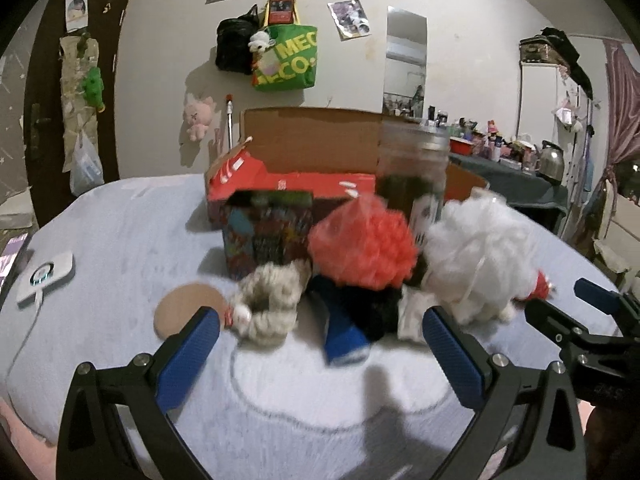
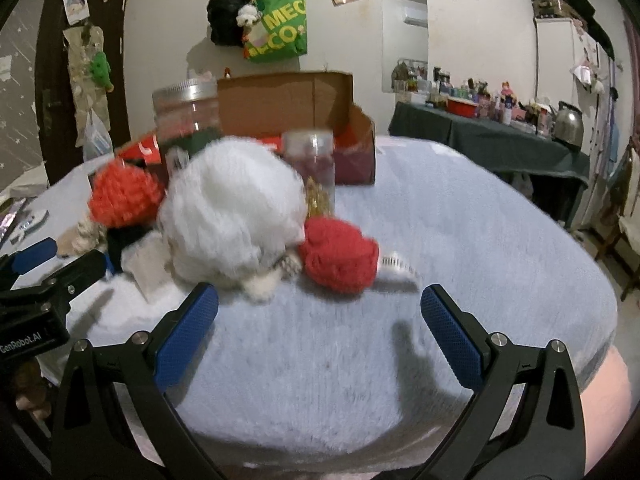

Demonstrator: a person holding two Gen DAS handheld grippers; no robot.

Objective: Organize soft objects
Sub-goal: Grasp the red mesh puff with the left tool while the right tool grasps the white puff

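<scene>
Left wrist view: left tongs [image 1: 320, 332] spread wide, holding nothing, low over the fuzzy pale blue worktop [image 1: 120, 224]. Just past the tips, a blurry heap of soft things. Landmark for all places: the big white fluffy ball [image 1: 476, 256].

Left of the white ball and touching it, an orange puffy ball [image 1: 364, 240]. Under the orange one, something black and soft [image 1: 372, 308], with a blue piece [image 1: 344, 340] poking out toward the camera. Further left of the white ball, a grey rope ring [image 1: 268, 300] lying flat, and beyond that a flat brown round disc [image 1: 188, 308]. Between the black thing and the white ball, a small white cloth bit [image 1: 412, 316]. Behind the white ball, a tall clear jar [image 1: 412, 168] and an open red cardboard box [image 1: 296, 160], lid flap up. In front of the box, a small box with bright pictures [image 1: 264, 236]. Right tongs seen at the right edge, beside the white ball.

Right wrist view: right tongs [image 2: 320, 320] also spread wide and holding nothing, above bare worktop in front of the white ball. Right of the white ball and touching it, a red soft ball [image 2: 340, 260]. Next to the red ball, away from the white one, a small white thing [image 2: 396, 268], too blurry to name. Behind the white ball, a smaller clear jar [image 2: 312, 160].
</scene>
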